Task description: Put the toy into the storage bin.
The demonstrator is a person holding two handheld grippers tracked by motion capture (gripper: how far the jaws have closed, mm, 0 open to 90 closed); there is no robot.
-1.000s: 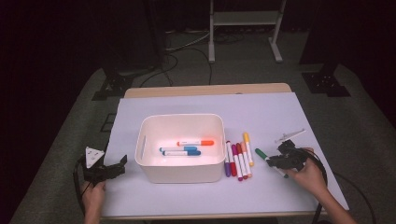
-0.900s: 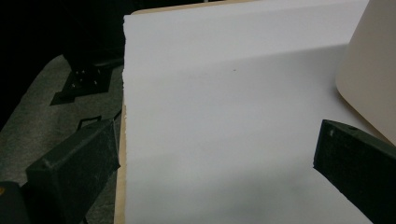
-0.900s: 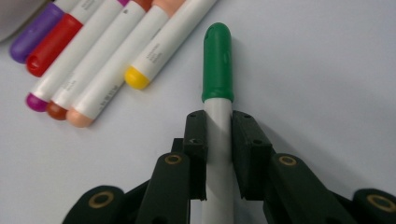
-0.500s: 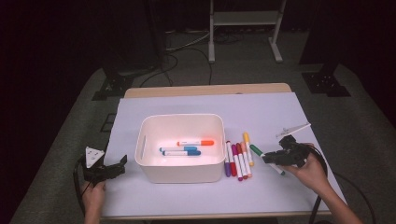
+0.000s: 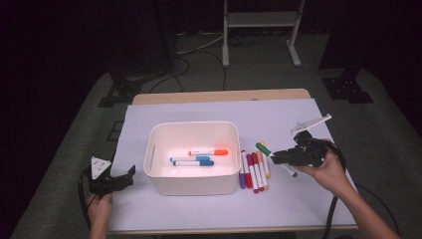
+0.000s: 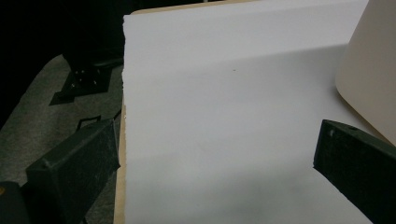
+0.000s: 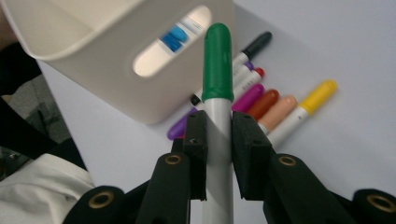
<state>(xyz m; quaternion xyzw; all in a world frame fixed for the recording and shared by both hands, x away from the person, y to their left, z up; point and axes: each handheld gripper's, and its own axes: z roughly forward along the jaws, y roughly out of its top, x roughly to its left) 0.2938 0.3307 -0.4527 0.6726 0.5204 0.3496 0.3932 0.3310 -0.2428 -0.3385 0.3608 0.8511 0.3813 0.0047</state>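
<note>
Green marker [image 7: 217,88] sits clamped in my right gripper [image 5: 290,156] fingers above the desk [image 5: 199,214] right of the white bin [image 5: 191,130], three markers [image 5: 199,157] binned, six loose markers [image 5: 254,169] left; left gripper [image 5: 115,182] fingers apart, empty.

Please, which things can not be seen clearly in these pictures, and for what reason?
- Green-capped marker: in the right gripper view its lower barrel is cut off by the bottom edge, behind the right gripper.
- Markers in the white bin: in the right gripper view just a blue piece shows through the handle slot; the wall hides the rest.
- Printing on the loose markers: too small in the high view.
- Left gripper: jaw bases cut off in the left gripper view.
</note>
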